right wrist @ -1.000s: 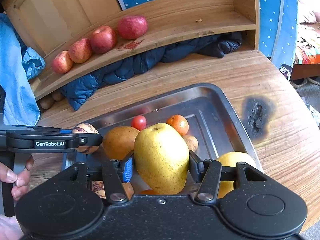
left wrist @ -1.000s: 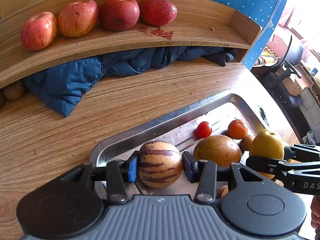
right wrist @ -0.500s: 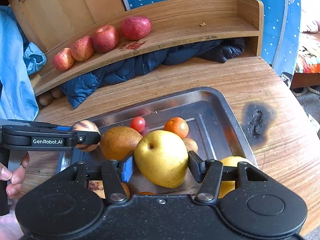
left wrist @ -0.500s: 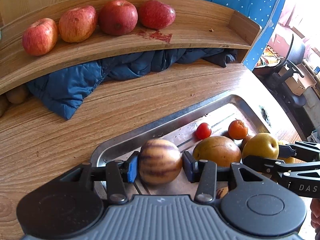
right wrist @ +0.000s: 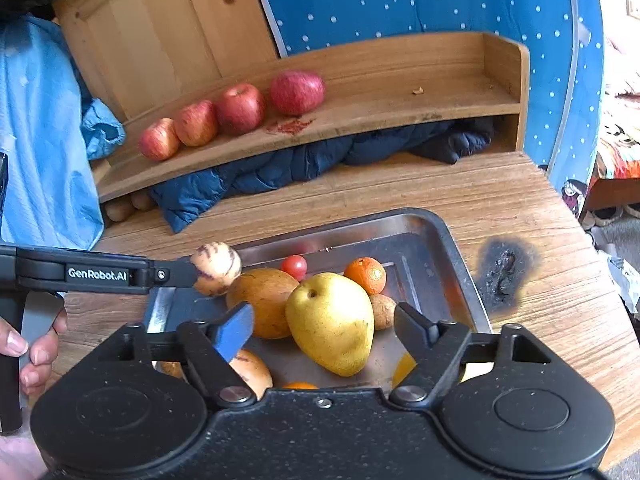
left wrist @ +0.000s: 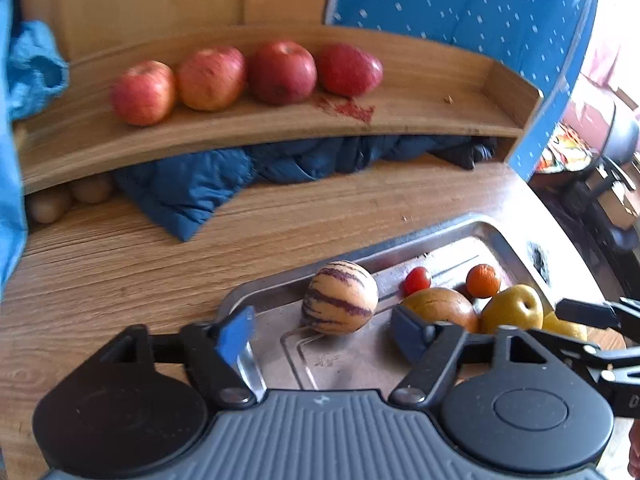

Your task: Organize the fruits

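Both grippers (left wrist: 320,330) (right wrist: 324,328) now gape, melon (left wrist: 339,297) and pear (right wrist: 330,322) released; smooth, round, bruisable, so grip each across its widest part.

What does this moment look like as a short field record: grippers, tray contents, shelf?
left gripper: open, empty
right gripper: open, empty
striped melon: in metal tray, beyond the left fingertips
yellow pear: in tray between the right fingers, ungripped
other tray fruit: brown pear, cherry tomato, tangerine
wooden shelf: four red apples in a row
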Demonstrator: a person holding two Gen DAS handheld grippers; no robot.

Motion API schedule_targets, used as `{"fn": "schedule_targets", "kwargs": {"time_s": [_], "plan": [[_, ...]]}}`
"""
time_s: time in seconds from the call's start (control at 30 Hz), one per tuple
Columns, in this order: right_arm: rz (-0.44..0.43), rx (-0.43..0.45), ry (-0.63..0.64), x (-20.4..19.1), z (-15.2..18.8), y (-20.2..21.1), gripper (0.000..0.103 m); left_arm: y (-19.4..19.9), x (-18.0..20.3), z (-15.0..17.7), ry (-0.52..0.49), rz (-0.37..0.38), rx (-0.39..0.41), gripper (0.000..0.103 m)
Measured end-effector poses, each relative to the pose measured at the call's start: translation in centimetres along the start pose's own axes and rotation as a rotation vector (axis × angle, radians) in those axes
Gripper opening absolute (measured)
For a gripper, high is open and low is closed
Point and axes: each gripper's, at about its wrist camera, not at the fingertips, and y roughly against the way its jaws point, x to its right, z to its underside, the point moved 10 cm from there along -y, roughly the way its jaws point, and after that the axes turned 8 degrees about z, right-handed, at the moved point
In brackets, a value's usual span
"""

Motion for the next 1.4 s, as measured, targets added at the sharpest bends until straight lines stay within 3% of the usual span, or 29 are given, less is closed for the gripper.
{"fn": "schedule_targets", "kwargs": {"time_s": [0.2, 0.4, 0.9, 1.4], "plan": [[-0.001, 0.062, 0.027, -0.1, 0.5, 3.2, 0.093, 3.0, 0.3, 1.0, 0.054, -0.042, 0.067, 0.098], [-0.004, 0.102, 0.057, -0.1, 1.9, 6.2, 0.102, 6.2, 1.4, 3.3, 0.071, -0.079, 0.13, 0.102], [0.06, 0.093, 0.07, 1.3, 7.9, 11.4, 0.102, 11.4, 4.5, 12.2, 0.09, -0.129, 0.134, 0.102], [0.075, 0.106, 0.084, 2.2, 9.6, 13.4, 0.102, 12.3, 6.1, 14.3, 0.087, -0.115, 0.132, 0.102]]}}
